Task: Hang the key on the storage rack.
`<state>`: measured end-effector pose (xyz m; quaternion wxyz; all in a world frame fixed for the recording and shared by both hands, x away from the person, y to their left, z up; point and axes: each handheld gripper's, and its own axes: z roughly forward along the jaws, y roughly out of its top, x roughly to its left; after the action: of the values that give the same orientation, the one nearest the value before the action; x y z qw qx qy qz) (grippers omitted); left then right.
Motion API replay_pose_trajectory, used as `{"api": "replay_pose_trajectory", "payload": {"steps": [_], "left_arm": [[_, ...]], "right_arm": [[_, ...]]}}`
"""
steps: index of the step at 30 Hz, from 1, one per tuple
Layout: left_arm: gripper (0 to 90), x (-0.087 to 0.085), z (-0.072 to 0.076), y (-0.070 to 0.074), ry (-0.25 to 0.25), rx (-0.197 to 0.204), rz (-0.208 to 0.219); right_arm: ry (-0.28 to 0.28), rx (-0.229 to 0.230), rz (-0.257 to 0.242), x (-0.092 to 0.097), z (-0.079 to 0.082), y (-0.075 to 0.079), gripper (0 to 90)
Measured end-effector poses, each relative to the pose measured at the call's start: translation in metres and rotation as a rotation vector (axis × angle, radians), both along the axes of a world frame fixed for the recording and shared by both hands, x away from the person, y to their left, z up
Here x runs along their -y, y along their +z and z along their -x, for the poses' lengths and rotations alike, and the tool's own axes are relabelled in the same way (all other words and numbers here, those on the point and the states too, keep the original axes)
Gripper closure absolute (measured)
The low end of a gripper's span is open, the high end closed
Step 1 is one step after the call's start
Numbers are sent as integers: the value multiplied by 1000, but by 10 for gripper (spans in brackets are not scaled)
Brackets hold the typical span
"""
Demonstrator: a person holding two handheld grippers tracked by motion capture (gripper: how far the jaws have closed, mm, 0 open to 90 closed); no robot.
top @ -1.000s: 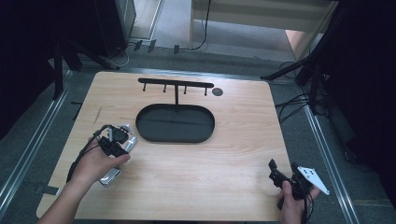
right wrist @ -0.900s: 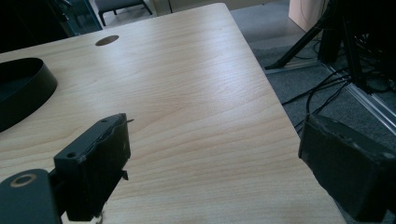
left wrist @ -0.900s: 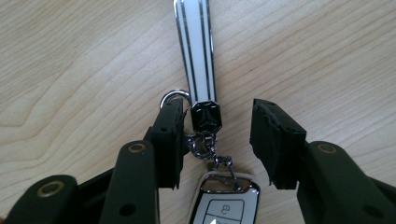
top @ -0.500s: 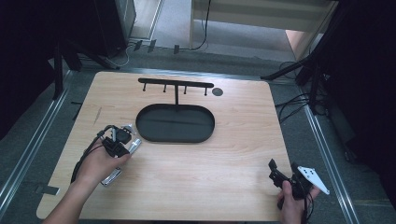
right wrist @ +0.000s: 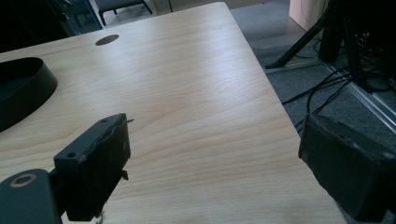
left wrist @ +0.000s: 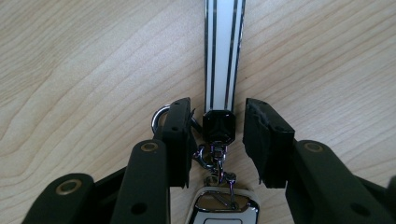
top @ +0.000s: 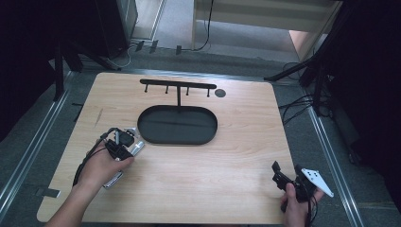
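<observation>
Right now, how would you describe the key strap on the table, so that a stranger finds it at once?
Start at the black oval tray mid-table, then go to its left end, where the left gripper hovers, jaws open. Between them lies the white strap with thin dark stripes, joined by a black clasp and chain to a key fob.

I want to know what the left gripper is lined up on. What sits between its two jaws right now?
In the left gripper view, the black end cap of a white striped strap and its metal clasp lie between the open jaws, untouched, on the wooden table.
</observation>
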<state>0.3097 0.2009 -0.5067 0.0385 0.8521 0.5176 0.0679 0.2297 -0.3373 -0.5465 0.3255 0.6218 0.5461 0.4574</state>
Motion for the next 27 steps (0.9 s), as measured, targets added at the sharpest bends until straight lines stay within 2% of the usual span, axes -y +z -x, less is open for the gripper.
{"api": "replay_pose_trajectory", "payload": {"steps": [2,4,5,6,10,12,14,15,16,18,19,20,21,23,24,25,26,27], "left_arm": [[625,-1,-1,-1,0,6,-13],[697,-1,-2,0,4,8,-12],[697,-2,-1,0,-3,7,-16],[745,-2,0,0,-12,11,-2],[752,-4,2,0,-13,27,21],[753,-7,5,-1,-15,55,53],[753,-8,5,0,-18,65,58],[754,-11,9,2,-14,95,85],[754,-11,9,2,-14,95,85],[754,-14,12,8,-16,139,99],[754,-17,14,14,-10,175,127],[755,-17,14,14,-10,175,127],[755,-19,17,20,-5,224,152],[755,-22,20,26,-10,259,175],[756,-22,20,26,-10,259,175],[756,-23,23,31,-15,299,193],[756,-23,23,31,-15,299,193],[756,-24,26,36,-18,334,213]], "right_arm": [[0,-1,-2,0,0,0,87],[-2,-4,-5,0,0,0,87],[-2,-4,-5,0,0,0,87],[-2,-5,-5,0,0,0,87],[-1,-5,-3,0,0,0,87],[-2,-5,-5,0,0,0,87],[-2,-5,-5,0,0,0,87],[-3,-5,-5,0,0,0,87],[-2,-4,-5,0,0,0,87],[-2,-5,-5,0,0,0,87],[-2,-6,-5,0,0,0,87],[-2,-6,-5,0,0,0,87],[-2,-5,-5,0,0,0,87],[-2,-5,-5,0,0,0,87],[-2,-5,-5,0,0,0,87],[-2,-5,-5,0,0,0,87],[-2,-5,-5,0,0,0,87],[-3,-5,-4,0,0,0,87]]}}
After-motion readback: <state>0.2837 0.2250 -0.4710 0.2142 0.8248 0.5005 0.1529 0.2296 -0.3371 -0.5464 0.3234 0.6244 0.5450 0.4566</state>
